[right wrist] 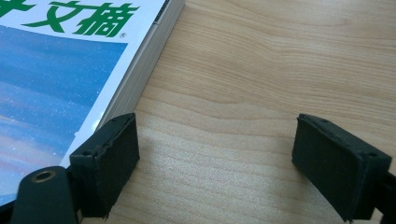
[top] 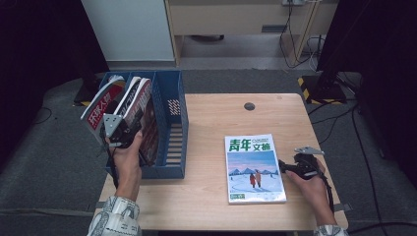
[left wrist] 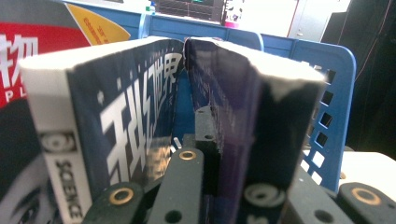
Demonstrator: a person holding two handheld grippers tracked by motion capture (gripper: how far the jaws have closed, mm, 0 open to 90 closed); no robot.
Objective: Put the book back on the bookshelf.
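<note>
Left gripper (top: 129,132), jaws clamped on the dark magazine (left wrist: 140,121) standing in the blue file rack (top: 174,128), and right gripper (right wrist: 219,163), jaws wide apart and holding nothing, beside the green-titled magazine (top: 253,169) lying flat on the table (top: 211,123).

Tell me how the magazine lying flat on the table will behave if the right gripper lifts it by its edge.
The magazine looks thick and square-edged, so probably fairly heavy and only slightly floppy. Its cover seems glossy, so it may slip between the pads. The right gripper stands open beside its edge; lying flat on the table, it likely slides before lifting.
</note>
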